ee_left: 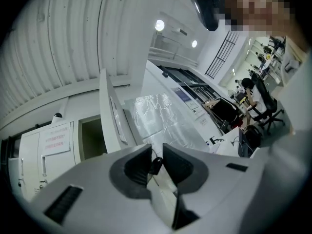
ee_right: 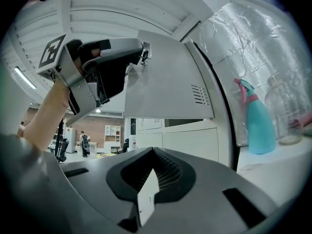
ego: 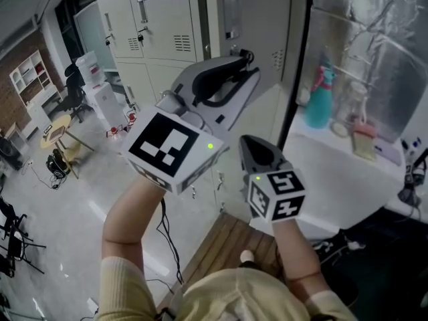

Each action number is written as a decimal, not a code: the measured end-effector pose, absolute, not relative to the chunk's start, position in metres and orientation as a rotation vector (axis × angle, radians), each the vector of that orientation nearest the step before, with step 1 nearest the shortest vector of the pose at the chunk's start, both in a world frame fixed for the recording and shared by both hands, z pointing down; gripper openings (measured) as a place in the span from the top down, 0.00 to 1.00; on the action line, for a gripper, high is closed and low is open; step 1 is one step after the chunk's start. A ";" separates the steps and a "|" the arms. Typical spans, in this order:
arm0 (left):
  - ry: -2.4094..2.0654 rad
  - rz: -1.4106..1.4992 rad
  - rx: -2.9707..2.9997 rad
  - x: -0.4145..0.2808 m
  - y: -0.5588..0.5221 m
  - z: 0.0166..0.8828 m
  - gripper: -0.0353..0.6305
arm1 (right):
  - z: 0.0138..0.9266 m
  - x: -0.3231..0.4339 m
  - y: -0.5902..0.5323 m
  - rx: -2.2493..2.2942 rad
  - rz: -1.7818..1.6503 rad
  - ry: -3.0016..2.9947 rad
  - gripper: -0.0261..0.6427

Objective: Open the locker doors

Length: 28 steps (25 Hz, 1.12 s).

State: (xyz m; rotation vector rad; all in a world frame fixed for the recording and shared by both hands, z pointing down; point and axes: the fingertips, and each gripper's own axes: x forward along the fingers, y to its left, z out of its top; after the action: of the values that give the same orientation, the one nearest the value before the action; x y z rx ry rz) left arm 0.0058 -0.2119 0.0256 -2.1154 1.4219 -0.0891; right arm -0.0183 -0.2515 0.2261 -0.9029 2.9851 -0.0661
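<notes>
A grey locker door [ego: 267, 25] with vent slots stands swung open in the head view. My left gripper [ego: 251, 64] reaches up to the door's free edge. In the left gripper view the jaws [ee_left: 156, 155] are close together, with the door's edge and a small dark key [ee_left: 155, 165] between them. The right gripper view shows the same hold [ee_right: 142, 51] at the corner of the door [ee_right: 165, 77]. My right gripper [ego: 251, 142] hovers lower, beside the left arm, shut with nothing in it [ee_right: 155, 160]. The opened locker is lined with foil [ego: 374, 39].
Inside the locker stand a teal spray bottle [ego: 319, 92], a glass jar [ego: 354, 105] and a cup [ego: 364, 139]. Closed lockers [ego: 154, 25] continue to the left. A wooden platform [ego: 227, 239] lies below; a water dispenser [ego: 100, 92] and a round table [ego: 57, 129] stand further off.
</notes>
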 end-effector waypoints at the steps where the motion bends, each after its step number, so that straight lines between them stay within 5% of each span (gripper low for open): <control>1: 1.410 -0.079 -2.125 0.008 -0.210 0.026 0.85 | 0.227 -0.016 -0.252 -0.915 -0.069 2.981 0.96; 12: 1.264 -0.006 -2.249 0.026 -0.177 0.045 0.85 | 0.241 -0.009 -0.249 -0.978 -0.109 2.982 0.96; 28: 1.440 0.080 -2.326 -0.056 -0.158 0.077 0.85 | 0.250 -0.022 -0.248 -0.966 -0.129 3.011 0.96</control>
State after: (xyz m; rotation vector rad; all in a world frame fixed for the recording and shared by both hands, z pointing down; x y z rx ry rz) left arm -0.0557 -0.1582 0.0765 -2.3256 1.4398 0.0796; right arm -0.0220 -0.2481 0.2496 -0.9662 3.0110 -0.1293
